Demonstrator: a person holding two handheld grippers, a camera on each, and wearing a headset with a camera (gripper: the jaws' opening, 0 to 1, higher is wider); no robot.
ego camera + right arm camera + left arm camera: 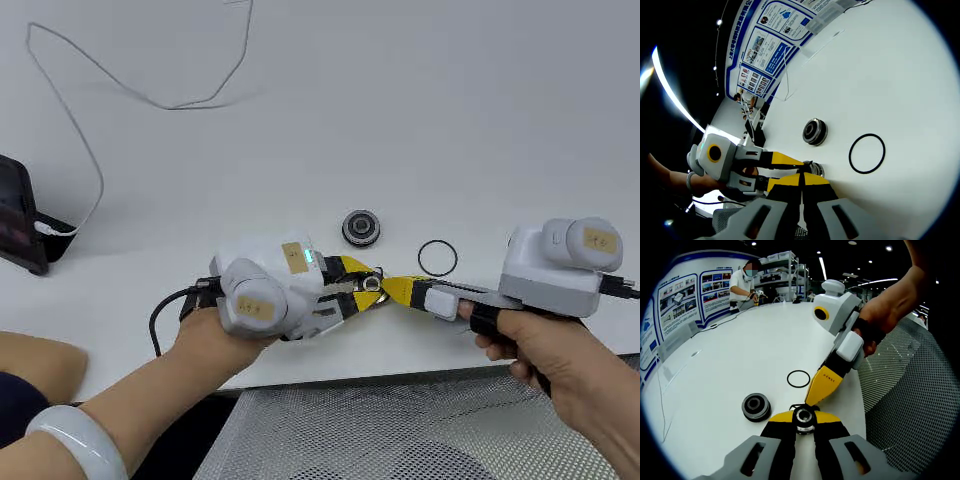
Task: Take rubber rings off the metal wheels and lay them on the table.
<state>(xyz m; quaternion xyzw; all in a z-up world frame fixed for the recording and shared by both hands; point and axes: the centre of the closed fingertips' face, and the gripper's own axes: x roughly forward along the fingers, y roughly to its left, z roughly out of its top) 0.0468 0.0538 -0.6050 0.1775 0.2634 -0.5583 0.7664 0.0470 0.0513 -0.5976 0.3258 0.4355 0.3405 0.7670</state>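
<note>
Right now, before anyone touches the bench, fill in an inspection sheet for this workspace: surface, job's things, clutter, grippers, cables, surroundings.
Surface: white table, mesh panel at its near edge.
Job's things: one metal wheel lying on the table; loose rubber ring beside it; second wheel in the left jaws.
Clutter: dark device at the table's left edge.
Grippers: left gripper shut on the second wheel; right gripper, jaws together, at that wheel's edge.
Cables: grey cable across the table; black cable from the left gripper.
Surroundings: posters, shelving, a person.
</note>
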